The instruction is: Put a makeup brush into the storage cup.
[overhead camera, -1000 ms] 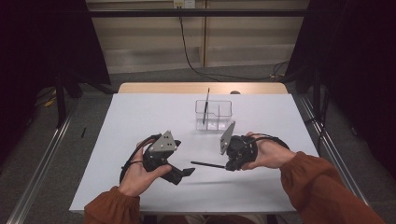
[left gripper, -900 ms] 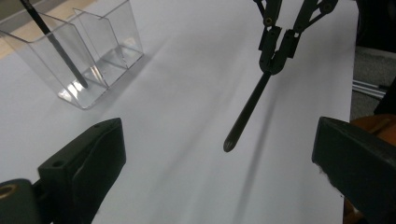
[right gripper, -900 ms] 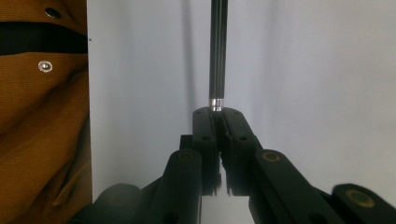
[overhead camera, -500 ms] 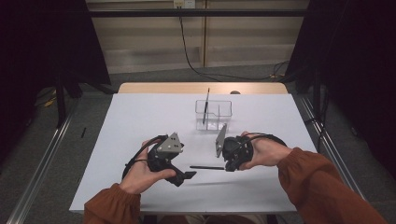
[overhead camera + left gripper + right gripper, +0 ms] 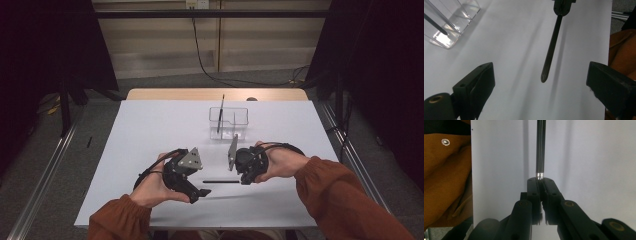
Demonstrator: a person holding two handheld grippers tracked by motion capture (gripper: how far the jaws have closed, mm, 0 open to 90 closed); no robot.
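While the L gripper [image 5: 202, 192] waits w/ jaws spread, having just narrowed slightly w/ nothing between, the black pen [image 5: 221, 181] hangs level above the white table [image 5: 150, 130], pinched at one end by the R gripper [image 5: 244, 179]—likely a handover; clear holder [image 5: 228, 123] beyond.

Dim surroundings, evenly lit white table [image 5: 150, 130], soft shadows; near jaws blur in both gripper views.

Pen [image 5: 540, 150] tip beyond frame edge

The left claw [image 5: 202, 192] has just been closing slightly, sitting nearer the black pen [image 5: 220, 181]; nothing is between its jaws.
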